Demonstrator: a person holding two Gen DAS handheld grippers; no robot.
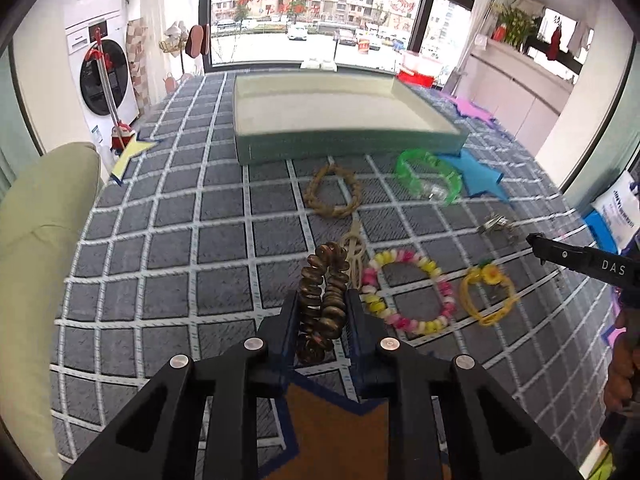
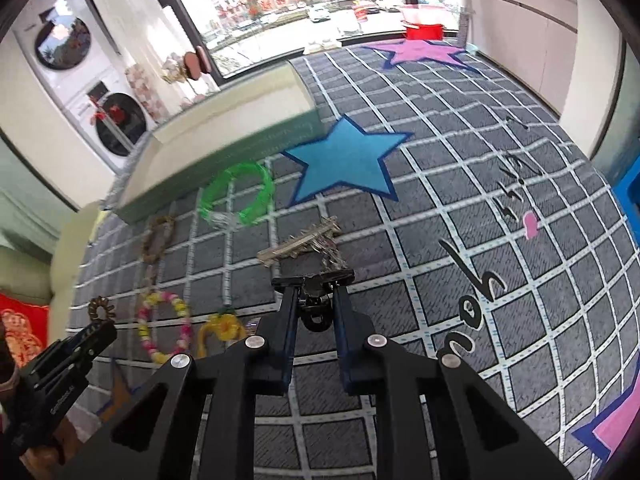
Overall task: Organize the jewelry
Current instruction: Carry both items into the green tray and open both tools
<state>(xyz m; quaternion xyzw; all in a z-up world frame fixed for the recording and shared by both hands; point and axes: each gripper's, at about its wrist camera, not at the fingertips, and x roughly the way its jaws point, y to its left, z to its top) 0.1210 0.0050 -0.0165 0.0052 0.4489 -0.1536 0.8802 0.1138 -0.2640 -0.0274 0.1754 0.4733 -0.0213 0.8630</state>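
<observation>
Carpet [image 1: 160, 240], grey with a white grid and coloured star shapes, covered the floor beneath you. Your landmark, a shallow pale green tray [image 1: 352, 148] with a white inside, lay at the far side near the window.

Just in front of the tray's near wall lay a woven tan bracelet [image 1: 332, 194], and beside it, toward the tray's right corner, a clear green bangle [image 1: 428, 176] overlapping a blue star [image 1: 484, 178]. Further from the tray lay a pink and yellow beaded bracelet [image 1: 408, 292], with a yellow flower bracelet [image 1: 486, 294] to its right.

Your left gripper [image 1: 323, 312], well short of the tray, was clenched on a brown coiled bracelet [image 1: 322, 300], its pads pressing both sides of the coil, which was squeezed narrow between them.

Your right gripper [image 2: 314, 286], also well in front of the tray and off its right corner, had its tips pinching a silver spiky hair clip [image 2: 304, 246]. Most of the clip stuck out beyond the tips toward the tray.
</observation>
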